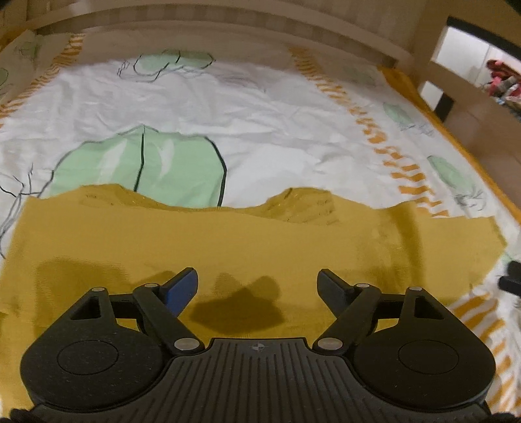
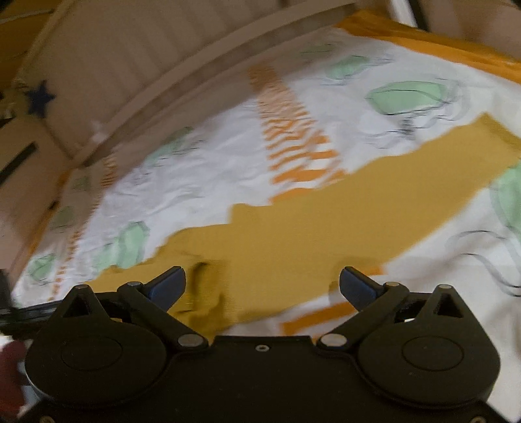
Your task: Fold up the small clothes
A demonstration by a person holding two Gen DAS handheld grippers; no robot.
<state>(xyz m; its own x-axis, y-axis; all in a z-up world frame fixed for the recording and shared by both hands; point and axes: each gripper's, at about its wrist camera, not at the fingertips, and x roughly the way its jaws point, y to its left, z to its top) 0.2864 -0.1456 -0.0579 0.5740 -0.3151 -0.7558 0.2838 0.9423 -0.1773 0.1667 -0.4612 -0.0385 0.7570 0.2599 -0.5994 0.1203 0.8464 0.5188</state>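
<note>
Mustard garment (image 1: 202,247): spread flat on your bed sheet (image 1: 260,107), white with green leaf prints and orange stripes. Long axis runs left to right across your left view; in your right view it slants up to the right. Wooden bed frame (image 1: 228,19): along the far edge. Left gripper (image 1: 257,286): jaws wide apart, holding nothing, over the cloth. Right gripper (image 2: 262,286): jaws wide apart, holding nothing, above the cloth's near corner.

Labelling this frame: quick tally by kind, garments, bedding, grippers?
Garments: 1, the mustard-yellow knit cloth lying flat.
Bedding: 1, the white bedsheet with green leaf and orange stripe prints.
Grippers: 2, the left gripper and right gripper, both open and empty.
Total: 4
</note>
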